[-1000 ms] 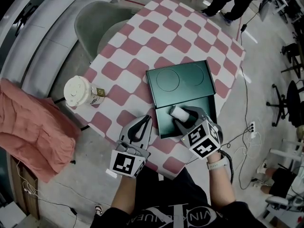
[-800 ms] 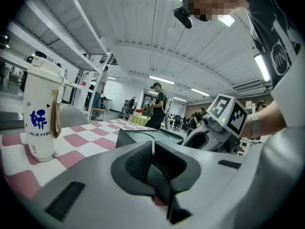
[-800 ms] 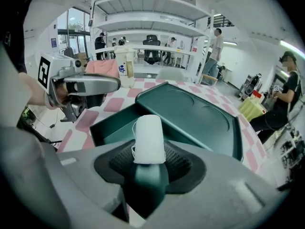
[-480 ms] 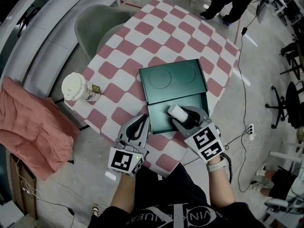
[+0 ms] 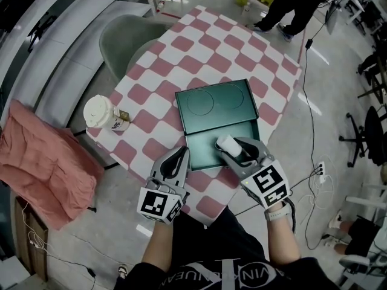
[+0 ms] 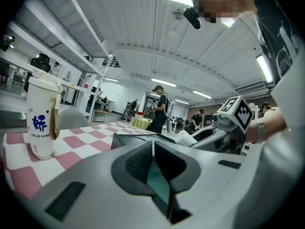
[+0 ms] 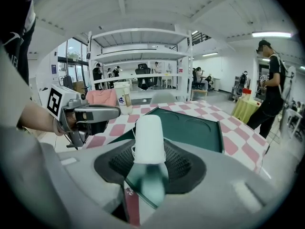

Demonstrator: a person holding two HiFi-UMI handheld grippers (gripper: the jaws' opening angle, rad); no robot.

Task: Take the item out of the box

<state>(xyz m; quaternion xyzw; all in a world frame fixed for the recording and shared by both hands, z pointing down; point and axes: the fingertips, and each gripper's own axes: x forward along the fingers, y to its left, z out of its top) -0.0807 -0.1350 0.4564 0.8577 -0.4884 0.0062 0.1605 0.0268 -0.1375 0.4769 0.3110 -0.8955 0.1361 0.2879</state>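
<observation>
Head view, right gripper (image 5: 236, 150) clamped on white cup (image 5: 226, 142) over green box (image 5: 202, 145), left gripper (image 5: 179, 156) closed, empty

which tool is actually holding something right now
The right tool: its jaws clamp a white cup-shaped item over the open green box. The left tool has its jaws shut together on nothing.

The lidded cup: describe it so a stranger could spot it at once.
Find the pink-and-white checkered table. At its left edge, apart from the green box, stands the lidded cup. It alone stands upright: tall, white, with blue print.
</observation>
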